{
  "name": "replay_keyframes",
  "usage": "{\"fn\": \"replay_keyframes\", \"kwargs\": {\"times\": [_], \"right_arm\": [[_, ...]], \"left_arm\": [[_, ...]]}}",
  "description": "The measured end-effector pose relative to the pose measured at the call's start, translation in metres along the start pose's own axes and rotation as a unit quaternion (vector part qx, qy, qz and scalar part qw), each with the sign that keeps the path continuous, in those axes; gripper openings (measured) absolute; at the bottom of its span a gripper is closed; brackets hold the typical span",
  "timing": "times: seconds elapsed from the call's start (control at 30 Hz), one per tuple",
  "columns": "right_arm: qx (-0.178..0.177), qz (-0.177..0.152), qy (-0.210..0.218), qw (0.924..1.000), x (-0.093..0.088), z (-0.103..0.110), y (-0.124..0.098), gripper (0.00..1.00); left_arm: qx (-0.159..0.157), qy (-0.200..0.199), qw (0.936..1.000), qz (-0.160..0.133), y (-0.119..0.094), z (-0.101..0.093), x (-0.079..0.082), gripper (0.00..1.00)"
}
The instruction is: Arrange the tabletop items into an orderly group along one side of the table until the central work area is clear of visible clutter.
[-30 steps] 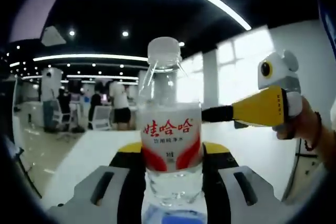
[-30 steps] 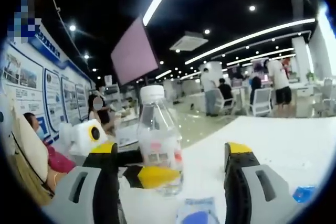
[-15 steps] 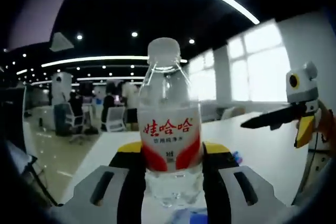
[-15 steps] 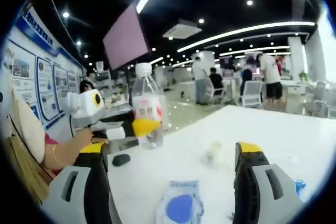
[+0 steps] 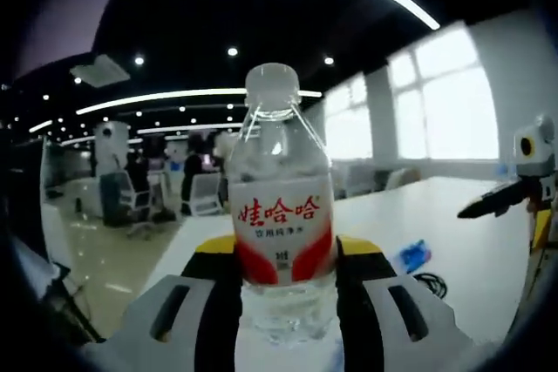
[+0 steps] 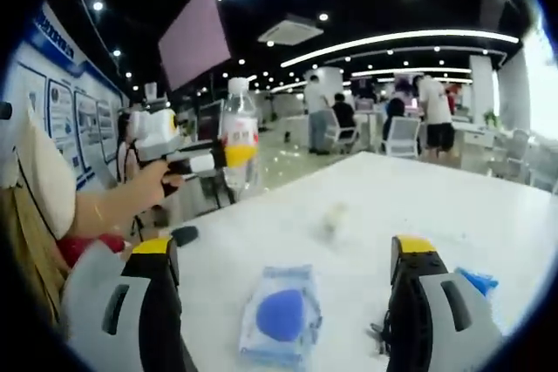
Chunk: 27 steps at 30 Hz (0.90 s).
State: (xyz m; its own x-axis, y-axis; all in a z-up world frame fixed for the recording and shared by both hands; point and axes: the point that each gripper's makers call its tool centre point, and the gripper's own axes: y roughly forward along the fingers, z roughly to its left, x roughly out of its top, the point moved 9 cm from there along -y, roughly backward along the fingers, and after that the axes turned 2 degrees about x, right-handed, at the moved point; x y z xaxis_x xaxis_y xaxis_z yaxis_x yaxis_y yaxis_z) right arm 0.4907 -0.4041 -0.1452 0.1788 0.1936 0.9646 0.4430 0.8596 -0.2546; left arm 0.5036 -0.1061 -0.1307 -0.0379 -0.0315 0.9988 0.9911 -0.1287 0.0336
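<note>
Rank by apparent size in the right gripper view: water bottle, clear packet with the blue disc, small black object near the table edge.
1. Clear packet with the blue disc, though it lies nearest the camera, so true size is unsure.
2. Water bottle, held farther off in the left hand-held gripper.
3. Small black object.

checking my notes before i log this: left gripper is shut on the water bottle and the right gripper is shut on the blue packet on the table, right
Not quite. The left gripper is shut on the water bottle, but the right gripper is open. In the right gripper view its jaws stand wide apart, with the blue packet lying loose on the white table between them, ungripped.
</note>
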Motion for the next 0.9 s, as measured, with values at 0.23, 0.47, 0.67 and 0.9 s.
{"fn": "replay_keyframes", "kwargs": {"times": [0.23, 0.47, 0.67, 0.9], "right_arm": [[-0.011, 0.049, -0.012, 0.9987, -0.019, -0.013, 0.000, 1.00], [-0.029, 0.092, 0.009, 0.9953, -0.045, -0.026, -0.009, 1.00], [-0.046, 0.103, 0.034, 0.9931, -0.062, -0.038, -0.012, 1.00], [-0.052, 0.121, 0.045, 0.9902, -0.073, -0.043, -0.005, 1.00]], "left_arm": [[0.021, 0.004, 0.9998, -0.001, 0.026, 0.024, -0.014, 0.38], [0.025, 0.006, 0.9997, 0.002, 0.056, 0.040, -0.036, 0.38], [0.029, 0.008, 0.9995, 0.011, 0.082, 0.050, -0.059, 0.38], [0.028, 0.007, 0.9995, 0.012, 0.102, 0.056, -0.088, 0.38]]}}
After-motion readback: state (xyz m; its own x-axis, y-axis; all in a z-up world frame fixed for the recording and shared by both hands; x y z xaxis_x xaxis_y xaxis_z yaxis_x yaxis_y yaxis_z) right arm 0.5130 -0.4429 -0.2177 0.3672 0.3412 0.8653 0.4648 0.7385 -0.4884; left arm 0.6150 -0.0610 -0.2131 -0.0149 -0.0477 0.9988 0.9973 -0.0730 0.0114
